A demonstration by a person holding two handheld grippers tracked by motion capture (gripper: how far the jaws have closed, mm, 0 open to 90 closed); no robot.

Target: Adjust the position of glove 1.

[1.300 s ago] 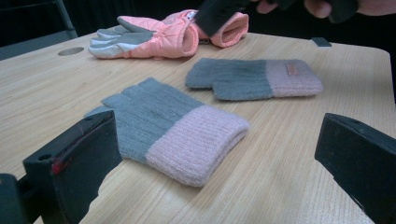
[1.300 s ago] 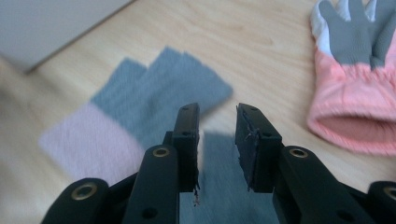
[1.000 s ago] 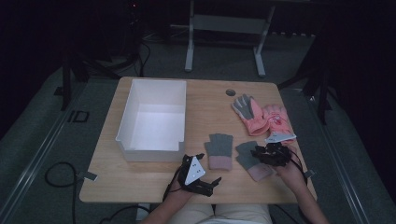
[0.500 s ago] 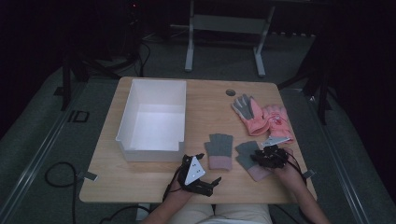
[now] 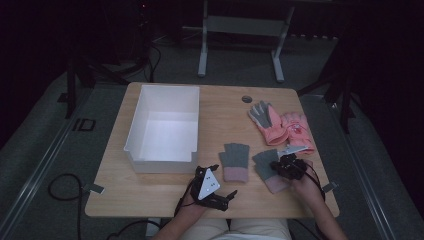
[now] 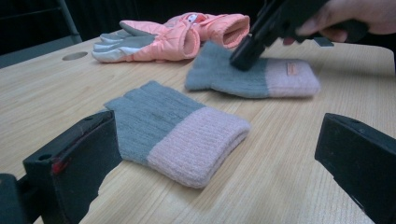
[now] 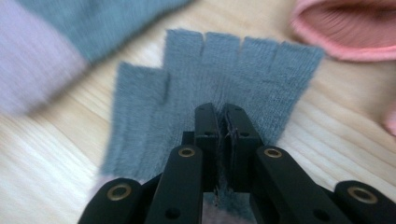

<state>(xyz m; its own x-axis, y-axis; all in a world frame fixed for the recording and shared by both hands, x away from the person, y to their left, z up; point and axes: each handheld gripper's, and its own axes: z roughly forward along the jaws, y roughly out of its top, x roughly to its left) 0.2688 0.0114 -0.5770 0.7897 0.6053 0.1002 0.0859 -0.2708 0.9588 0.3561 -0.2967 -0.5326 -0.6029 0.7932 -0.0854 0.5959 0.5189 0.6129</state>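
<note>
Two grey fingerless knit gloves with pink cuffs lie near the table's front. My right gripper [image 5: 281,168] is shut on the right-hand grey glove [image 5: 264,169]. In the right gripper view, the fabric of this glove [image 7: 261,74] is pinched between the closed jaws of the gripper [image 7: 225,126]. The other grey glove [image 5: 235,160] lies flat just ahead of my left gripper [image 5: 223,181], which stands open and holds nothing. In the left gripper view this nearer glove [image 6: 173,126] rests between and beyond the wide jaws of the gripper [image 6: 219,154]. Farther off there, the right gripper [image 6: 245,53] presses on the far grey glove [image 6: 261,77].
A pair of pink padded gloves [image 5: 282,125] lies at the back right. A white empty bin [image 5: 162,150] stands on the left half of the wooden table [image 5: 150,192]. A small round hole [image 5: 246,99] sits near the far edge.
My right gripper has shifted slightly left over the right-hand grey glove. The left gripper has stayed put.
</note>
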